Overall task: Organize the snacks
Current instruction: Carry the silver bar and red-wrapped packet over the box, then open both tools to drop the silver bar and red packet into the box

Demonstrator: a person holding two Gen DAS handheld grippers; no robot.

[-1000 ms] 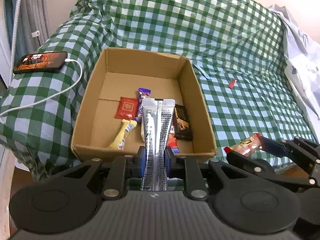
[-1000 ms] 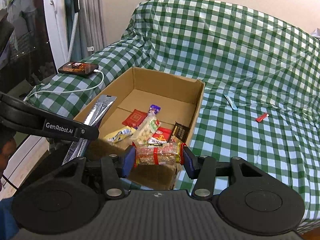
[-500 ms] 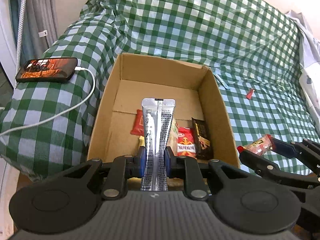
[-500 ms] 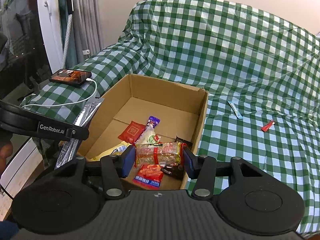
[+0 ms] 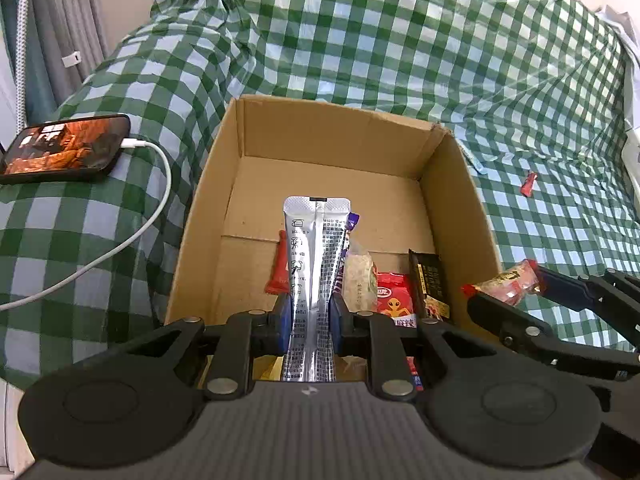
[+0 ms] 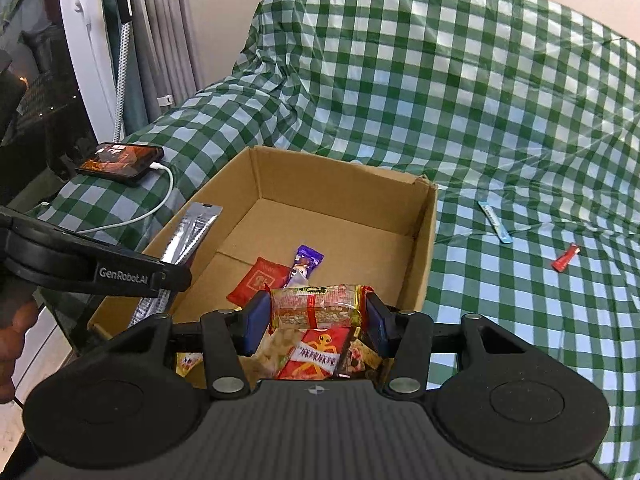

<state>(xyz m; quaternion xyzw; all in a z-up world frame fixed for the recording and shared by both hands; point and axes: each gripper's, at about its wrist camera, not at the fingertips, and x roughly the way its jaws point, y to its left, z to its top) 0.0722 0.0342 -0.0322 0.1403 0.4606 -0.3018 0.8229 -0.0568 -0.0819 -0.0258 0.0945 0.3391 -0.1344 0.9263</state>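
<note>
An open cardboard box (image 5: 332, 136) (image 6: 420, 248) sits on a green checked sofa cover and holds several snack packets. My left gripper (image 5: 310, 318) is shut on a long silver packet (image 5: 314, 264) that stands upright over the box's near part; the same silver packet (image 6: 192, 228) shows at the left of the right wrist view. My right gripper (image 6: 316, 322) is shut on a clear peanut bar with red ends (image 6: 316, 306), held crosswise above the box's near right corner. The peanut bar (image 5: 506, 282) also appears at the right of the left wrist view.
A phone (image 5: 64, 148) (image 6: 120, 162) on a white charging cable (image 5: 132, 236) lies on the armrest left of the box. A blue stick packet (image 6: 496, 222) and a small red packet (image 6: 566, 258) (image 5: 528, 184) lie on the seat to the right. A hand (image 6: 12, 336) shows at far left.
Both grippers have moved forward with their packets, from just short of the box's near wall to over its inside. The box looks larger and nearer. Neither grip has changed.
</note>
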